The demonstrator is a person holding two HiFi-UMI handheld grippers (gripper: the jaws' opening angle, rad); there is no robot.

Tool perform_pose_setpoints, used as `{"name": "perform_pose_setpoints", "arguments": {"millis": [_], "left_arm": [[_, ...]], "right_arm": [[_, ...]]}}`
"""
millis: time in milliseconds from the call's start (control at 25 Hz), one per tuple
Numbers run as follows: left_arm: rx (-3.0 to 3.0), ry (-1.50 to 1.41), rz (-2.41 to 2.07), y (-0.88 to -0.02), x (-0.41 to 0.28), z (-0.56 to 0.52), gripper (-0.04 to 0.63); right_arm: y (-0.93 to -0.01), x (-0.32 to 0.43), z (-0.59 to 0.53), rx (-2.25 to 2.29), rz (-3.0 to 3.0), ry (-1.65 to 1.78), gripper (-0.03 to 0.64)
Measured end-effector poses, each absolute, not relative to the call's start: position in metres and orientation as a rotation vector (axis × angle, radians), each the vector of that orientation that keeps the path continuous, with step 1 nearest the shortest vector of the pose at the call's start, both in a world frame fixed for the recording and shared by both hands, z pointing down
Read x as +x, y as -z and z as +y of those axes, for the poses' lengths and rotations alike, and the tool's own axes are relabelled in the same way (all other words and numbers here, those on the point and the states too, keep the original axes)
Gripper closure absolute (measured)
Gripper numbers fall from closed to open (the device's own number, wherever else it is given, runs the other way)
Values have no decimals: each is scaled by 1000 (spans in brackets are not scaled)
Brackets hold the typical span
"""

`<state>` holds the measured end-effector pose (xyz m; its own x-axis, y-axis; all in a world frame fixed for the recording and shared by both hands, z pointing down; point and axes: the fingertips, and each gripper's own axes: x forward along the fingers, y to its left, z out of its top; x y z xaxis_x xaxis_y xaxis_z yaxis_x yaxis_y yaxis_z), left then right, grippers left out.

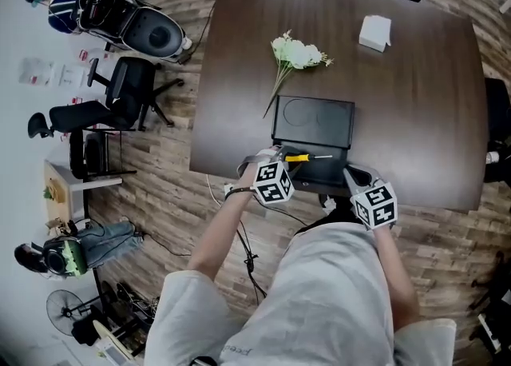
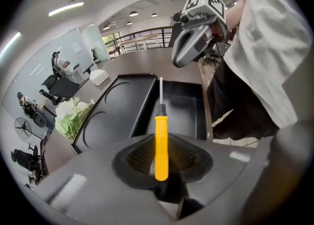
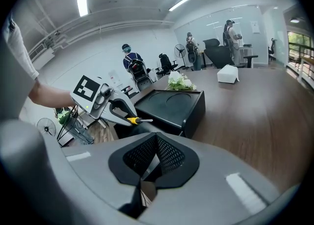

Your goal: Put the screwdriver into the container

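- Your left gripper point(image 1: 279, 157) pinches the screwdriver point(image 1: 307, 157) by its yellow handle.
- Its shaft reaches over the open black container point(image 1: 313, 121) at the near edge of the table point(image 1: 415, 101).
- Your right gripper point(image 1: 350, 173), just beside the container, has its fingers pressed together on nothing.

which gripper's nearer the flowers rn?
Left. Left gripper, shut on the screwdriver, is at the container's near edge, flowers beyond the container; right gripper is further right along that edge.

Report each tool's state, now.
Left tool: closed on the yellow screwdriver.
Right tool: closed, holding nothing.
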<state>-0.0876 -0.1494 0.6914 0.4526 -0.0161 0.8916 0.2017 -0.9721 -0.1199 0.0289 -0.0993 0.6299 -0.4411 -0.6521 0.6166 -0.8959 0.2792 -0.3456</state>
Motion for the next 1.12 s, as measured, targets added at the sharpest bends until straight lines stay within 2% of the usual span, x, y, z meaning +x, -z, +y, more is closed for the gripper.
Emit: {"name": "perform_pose_setpoints", "arguments": {"millis": [480, 1120], "left_arm": [[-2317, 1710, -425, -733, -77, -138, 460], [-2265, 1806, -433, -751, -70, -136, 459]], "right_arm": [[-631, 47, -116, 1422, -2181, -966, 615], [-644, 56, -114, 1410, -2175, -1036, 615]]}}
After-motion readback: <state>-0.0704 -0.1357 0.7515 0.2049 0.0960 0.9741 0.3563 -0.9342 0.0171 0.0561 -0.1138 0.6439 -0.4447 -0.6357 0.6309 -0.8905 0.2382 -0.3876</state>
